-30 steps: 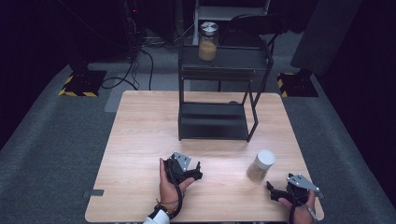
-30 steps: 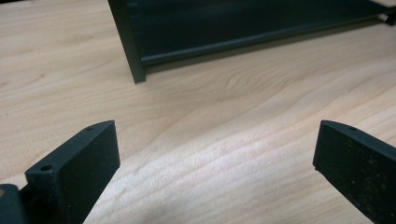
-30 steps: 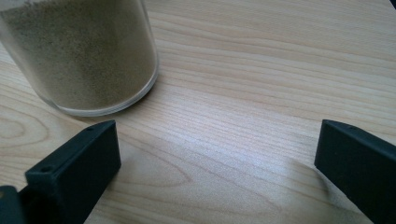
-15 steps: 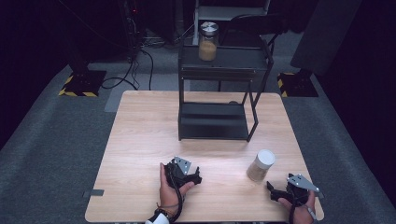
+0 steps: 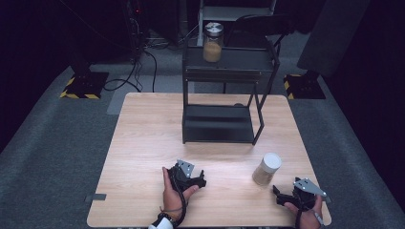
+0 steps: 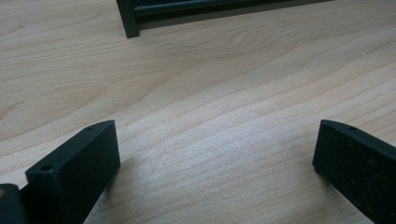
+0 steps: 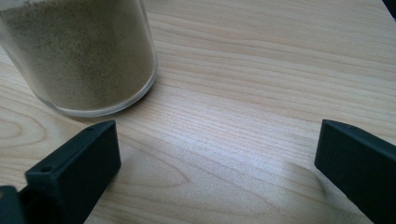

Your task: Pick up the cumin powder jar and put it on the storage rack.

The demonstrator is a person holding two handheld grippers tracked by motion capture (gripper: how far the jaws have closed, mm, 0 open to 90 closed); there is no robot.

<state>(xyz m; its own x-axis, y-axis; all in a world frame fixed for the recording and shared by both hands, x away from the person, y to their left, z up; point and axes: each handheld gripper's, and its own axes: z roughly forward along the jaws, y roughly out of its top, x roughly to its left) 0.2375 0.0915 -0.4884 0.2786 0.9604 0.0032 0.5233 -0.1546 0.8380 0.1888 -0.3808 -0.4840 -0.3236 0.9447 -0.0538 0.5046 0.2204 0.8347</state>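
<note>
The right gripper (image 5: pixel 282 195) rests low on the pale wooden table (image 5: pixel 143 143) near its front right corner, jaws spread wide and empty. Just beyond them stands the clear round jar of tan powder with a white lid (image 5: pixel 266 169), upright (in the right gripper view it sits off toward the left jaw, not between them). The left gripper (image 5: pixel 197 180), also wide open and empty, lies near the front edge. A black metal two-tier shelf (image 5: pixel 217 125) stands farther back.

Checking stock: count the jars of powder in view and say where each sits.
2. One white-lidded jar stands on the table near the right gripper; one metal-lidded jar stands on the black rack's top shelf. None looks hidden.
</note>
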